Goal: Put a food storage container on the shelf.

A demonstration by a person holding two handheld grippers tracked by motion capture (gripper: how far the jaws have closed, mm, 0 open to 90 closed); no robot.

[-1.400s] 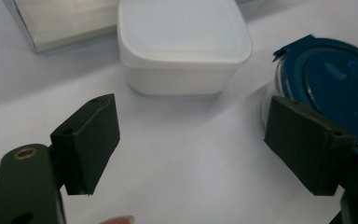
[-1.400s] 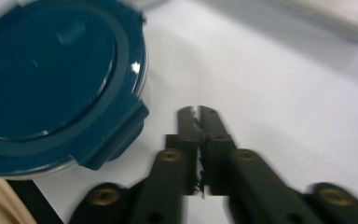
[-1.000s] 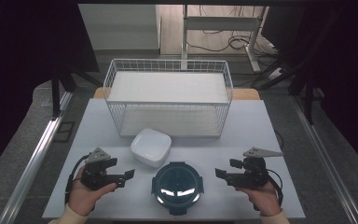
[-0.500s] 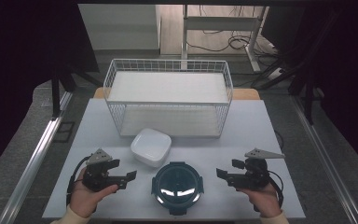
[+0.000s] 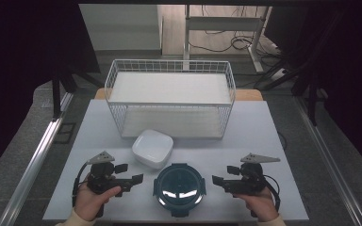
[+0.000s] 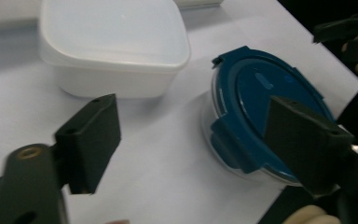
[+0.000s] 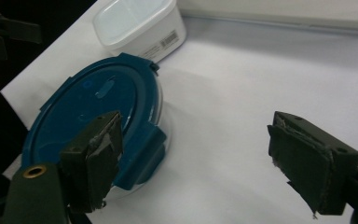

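A round blue-lidded container (image 5: 178, 188) sits at the near edge of the white desk (image 5: 264, 136), midway between the two hands. The left claw (image 5: 131, 179) rests just left of it with its jaws spread apart and nothing between them; the right claw (image 5: 219, 181) mirrors it on the right side, jaws likewise apart and empty. Both point inward at the container without touching it. A square white tub (image 5: 152, 148) stands just beyond the container, slightly left. Farther back stands a white wire basket (image 5: 169, 101).
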